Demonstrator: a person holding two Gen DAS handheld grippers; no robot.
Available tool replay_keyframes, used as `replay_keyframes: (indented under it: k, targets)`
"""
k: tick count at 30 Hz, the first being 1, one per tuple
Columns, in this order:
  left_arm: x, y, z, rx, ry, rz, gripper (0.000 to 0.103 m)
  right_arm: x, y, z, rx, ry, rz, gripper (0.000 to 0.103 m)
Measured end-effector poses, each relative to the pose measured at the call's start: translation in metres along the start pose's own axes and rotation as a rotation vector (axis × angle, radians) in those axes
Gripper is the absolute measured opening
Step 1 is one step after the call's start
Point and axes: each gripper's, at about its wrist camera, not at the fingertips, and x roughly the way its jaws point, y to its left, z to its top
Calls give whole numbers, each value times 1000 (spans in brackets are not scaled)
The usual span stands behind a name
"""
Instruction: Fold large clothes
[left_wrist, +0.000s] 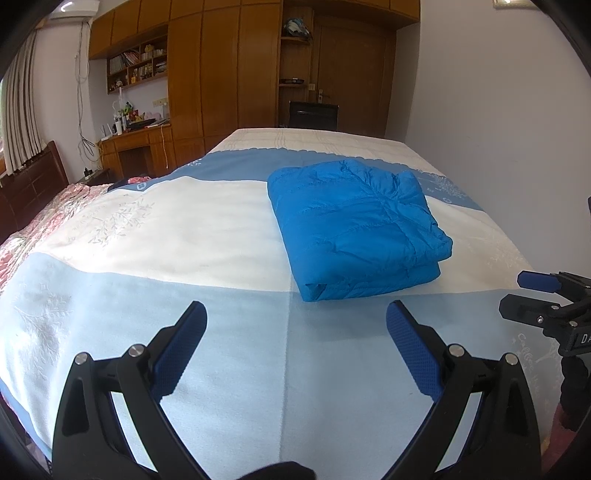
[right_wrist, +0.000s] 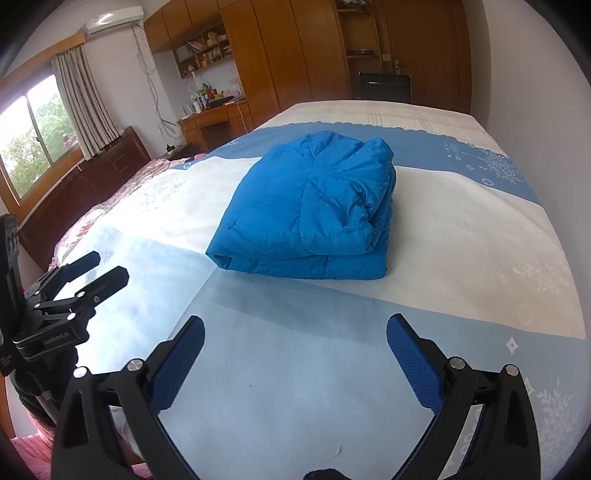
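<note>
Spread wide across both views: a bed (left_wrist: 221, 221) in bands of white, pale blue and deeper blue. Beyond the bed, a wall of wooden wardrobes (left_wrist: 221, 66) with open shelves and a desk (left_wrist: 136, 144); off its left side, a curtained window (right_wrist: 33, 129). On the bed's white band, right of centre, a blue quilted jacket (left_wrist: 354, 225) folded into a thick rectangle, lying flat. Short of the jacket, over the pale blue band, left gripper (left_wrist: 296, 317) level and pointing forward, fingers (left_wrist: 184, 339) spread apart, gripping nothing. Beside it, right gripper (right_wrist: 295, 328) likewise, pads (right_wrist: 413, 358) wide apart, clear of the jacket.
</note>
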Motion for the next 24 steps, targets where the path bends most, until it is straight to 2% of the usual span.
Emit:
replay_keyframes:
  k: [24]
  targets:
    - [0,-1,0,0,5,-7,97,-1,-3,0,3,6,4,99]
